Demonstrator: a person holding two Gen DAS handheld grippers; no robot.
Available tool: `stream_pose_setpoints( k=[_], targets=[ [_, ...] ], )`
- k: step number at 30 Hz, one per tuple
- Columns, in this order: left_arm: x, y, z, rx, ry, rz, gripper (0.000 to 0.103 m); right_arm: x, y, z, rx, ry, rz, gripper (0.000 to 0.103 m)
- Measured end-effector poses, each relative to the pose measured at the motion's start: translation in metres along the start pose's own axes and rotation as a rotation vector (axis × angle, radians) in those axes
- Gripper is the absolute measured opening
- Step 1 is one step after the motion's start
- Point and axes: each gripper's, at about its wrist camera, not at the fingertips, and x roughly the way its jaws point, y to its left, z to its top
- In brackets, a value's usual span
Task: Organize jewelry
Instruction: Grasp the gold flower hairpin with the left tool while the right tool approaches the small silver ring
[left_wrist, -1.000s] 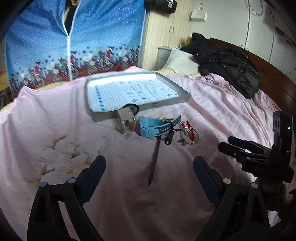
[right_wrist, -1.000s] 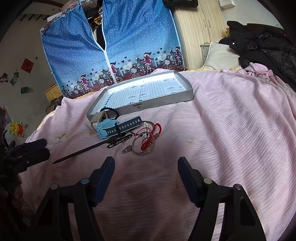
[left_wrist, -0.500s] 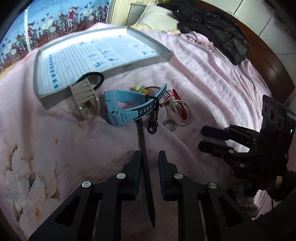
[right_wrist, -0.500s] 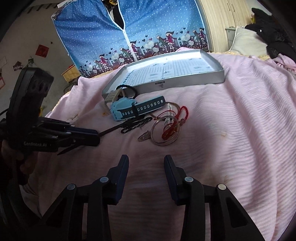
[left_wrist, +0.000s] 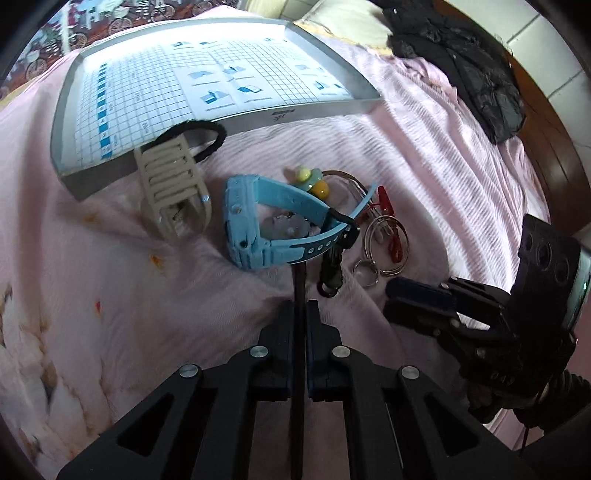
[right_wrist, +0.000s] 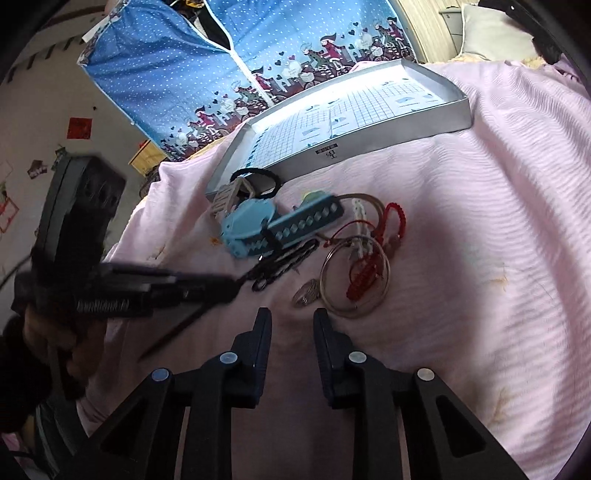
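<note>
Nearest the left wrist camera: the left tool (left_wrist: 300, 308) was clenched on a dark hair stick (left_wrist: 298, 291), its two fingers pressed against the thin shaft.
Hair stick: it lay on the pink bedsheet (left_wrist: 92, 295), running from between the fingers up toward the blue watch (left_wrist: 258, 229), where its far end met the strap.
Right tool (right_wrist: 291, 321): released, the jaws standing apart with a gap between them, nothing held, hovering low over the sheet just short of the metal ring (right_wrist: 354, 277).
Landmark: the blue watch sat in the middle of the jewelry pile, its strap looped and buckled.
Right of the watch: a black clip (left_wrist: 330, 273), a small ring (left_wrist: 365, 271), a large metal ring with red cord (left_wrist: 386, 221) threaded through it, all close together and partly overlapping.
Behind the watch: a small pale green and yellow ornament (left_wrist: 312, 181), touching the strap.
Left of the watch: a beige ribbed band (left_wrist: 171, 192), standing on its edge, just beside the watch.
Beyond the band: a black hair tie (left_wrist: 207, 138) leaning against the front wall of the tray.
Tray (left_wrist: 221, 122): grey, shallow, lined with a printed grid sheet, holding no jewelry.
Farthest from the watch: dark clothing (left_wrist: 469, 62) heaped on the bed, and a blue patterned cloth wardrobe (right_wrist: 229, 66) past the tray.
</note>
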Motion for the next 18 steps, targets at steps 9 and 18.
stream_pose_setpoints(
  k=[9, 18],
  targets=[
    [-0.012, 0.012, -0.047, -0.211, -0.056, -0.106, 0.003, 0.012, 0.002, 0.012, 0.034, 0.062, -0.1, 0.021],
    [-0.019, 0.023, -0.069, -0.269, -0.093, -0.217, 0.004, 0.018, 0.017, -0.002, -0.076, 0.031, -0.223, 0.006]
  ],
)
